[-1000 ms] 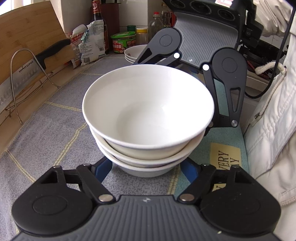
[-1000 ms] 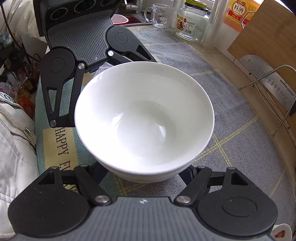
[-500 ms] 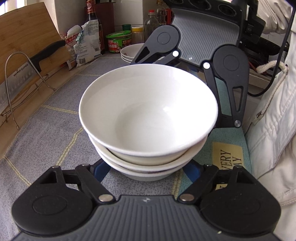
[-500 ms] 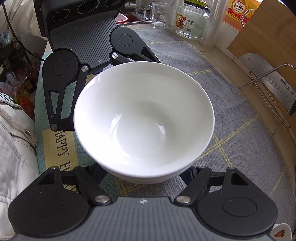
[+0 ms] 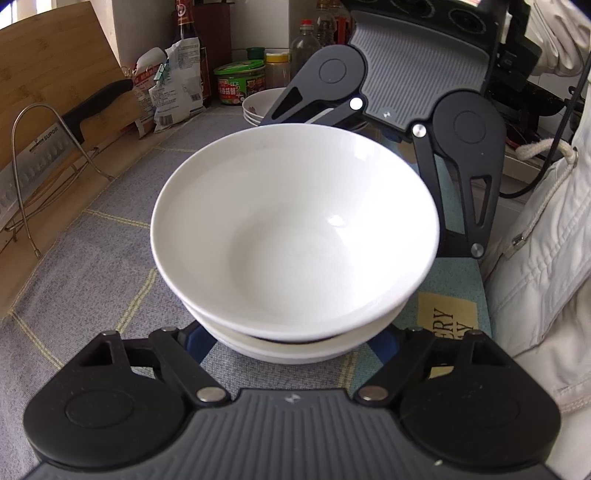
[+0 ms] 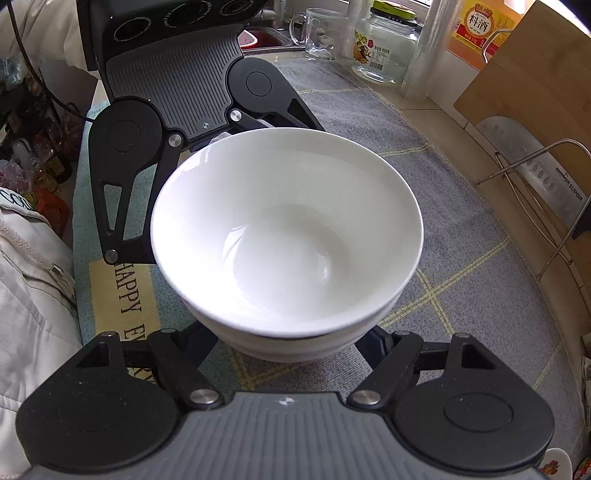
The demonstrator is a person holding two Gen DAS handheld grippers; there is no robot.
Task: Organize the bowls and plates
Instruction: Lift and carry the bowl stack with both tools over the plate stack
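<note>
A white top bowl (image 5: 295, 229) sits nested in a stack (image 5: 295, 350) of white bowls standing on a grey checked mat (image 5: 92, 266), beside the mat's teal edge with a yellow printed panel.

The left gripper (image 5: 295, 332) reaches around the stack from one side and the right gripper (image 6: 291, 343) from the opposite side, each facing the other across the bowls. Both have their jaws spread wide at the stack's lower sides. The bowls hide the fingertips, so I cannot tell whether either pair presses on the stack.

Farther back lies a second stack of dishes (image 5: 258, 107) near a green-lidded tub (image 5: 240, 83), a bag and bottles. A cleaver (image 5: 55, 147) leans in a wire rack (image 5: 29, 177) against a wooden board (image 5: 55, 55). A glass mug (image 6: 317, 35) and a jar (image 6: 386, 48) stand at the mat's other end. A person's pale jacket (image 5: 546, 258) is alongside.
</note>
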